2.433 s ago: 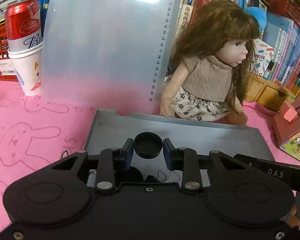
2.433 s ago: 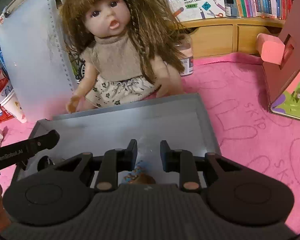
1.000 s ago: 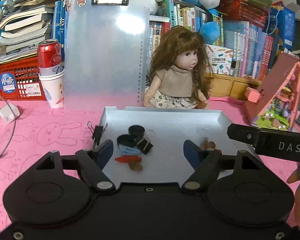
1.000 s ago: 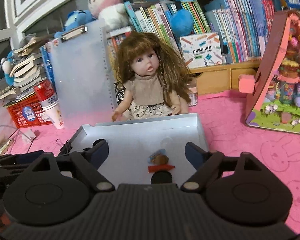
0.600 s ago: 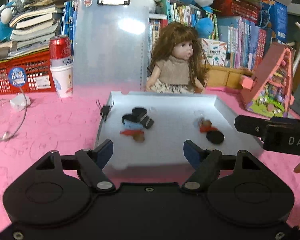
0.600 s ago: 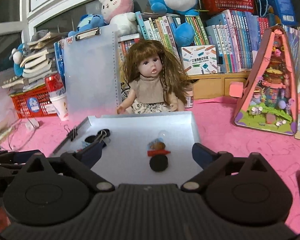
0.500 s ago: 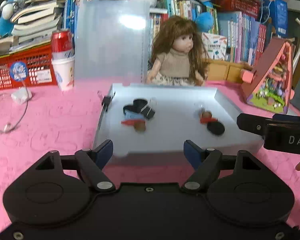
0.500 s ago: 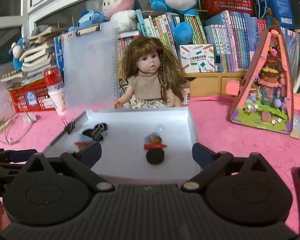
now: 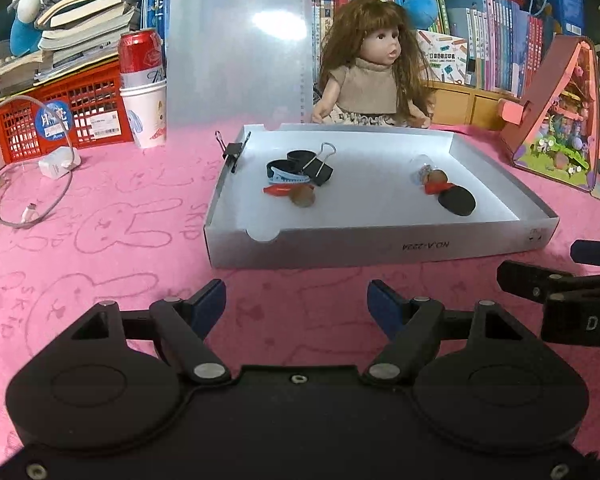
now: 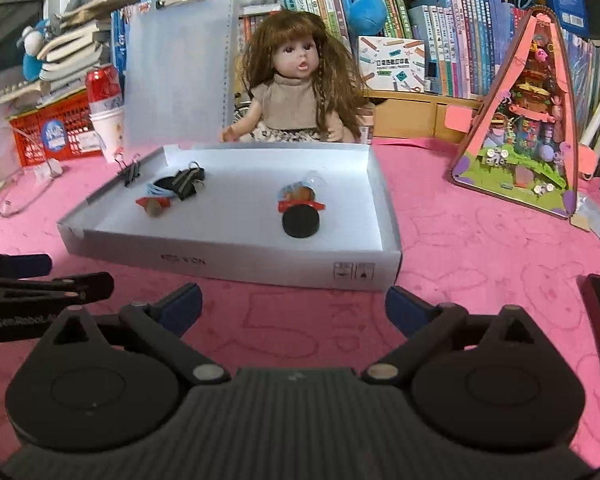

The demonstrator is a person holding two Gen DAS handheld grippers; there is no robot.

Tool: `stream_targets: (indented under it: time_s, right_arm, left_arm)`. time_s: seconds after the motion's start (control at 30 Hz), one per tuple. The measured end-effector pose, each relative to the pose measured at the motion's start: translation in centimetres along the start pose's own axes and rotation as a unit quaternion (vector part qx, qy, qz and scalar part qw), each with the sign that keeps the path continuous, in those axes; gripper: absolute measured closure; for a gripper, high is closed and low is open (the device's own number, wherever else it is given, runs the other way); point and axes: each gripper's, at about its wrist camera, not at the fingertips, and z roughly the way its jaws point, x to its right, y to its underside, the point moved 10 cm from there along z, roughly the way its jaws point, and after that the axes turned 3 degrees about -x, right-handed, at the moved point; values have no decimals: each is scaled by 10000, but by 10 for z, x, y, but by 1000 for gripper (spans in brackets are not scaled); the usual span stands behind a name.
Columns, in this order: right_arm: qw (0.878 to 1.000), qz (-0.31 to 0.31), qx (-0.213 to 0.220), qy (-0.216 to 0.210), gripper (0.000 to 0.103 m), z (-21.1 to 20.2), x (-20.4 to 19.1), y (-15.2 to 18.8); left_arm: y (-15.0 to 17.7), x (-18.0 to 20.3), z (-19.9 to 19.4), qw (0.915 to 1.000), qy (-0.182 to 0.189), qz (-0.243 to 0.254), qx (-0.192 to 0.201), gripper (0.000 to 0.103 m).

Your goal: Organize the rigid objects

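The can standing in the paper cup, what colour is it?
Red on top, with a silvery-white lower part; the can shows best in the left wrist view.

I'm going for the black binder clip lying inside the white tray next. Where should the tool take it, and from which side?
Take the binder clip by its raised wire handle, which sticks up and back above the black body, probably the only part clear of its neighbours. Come from above with the left tool, whose jaws are open and empty; the tray walls block a level approach, and a black band and a blue clip crowd its left side.
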Motion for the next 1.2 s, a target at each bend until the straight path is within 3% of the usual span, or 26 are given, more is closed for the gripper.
stream_targets:
  time_s: [0.5,0.83,1.2]
  right_arm:
    - [9977,342,-521,257,0,15,15,11]
    - [9972,119,-631,387,0,17,9,13]
    - [9972,122,-633,385,0,17,8,13]
  left_arm:
    - [1,-6,10,9996,-77,-163,-203,22]
    - [1,-19,11,9988,-277,-331,-218,19]
    - [3,-18,17,9986,-273,-286,-343,1]
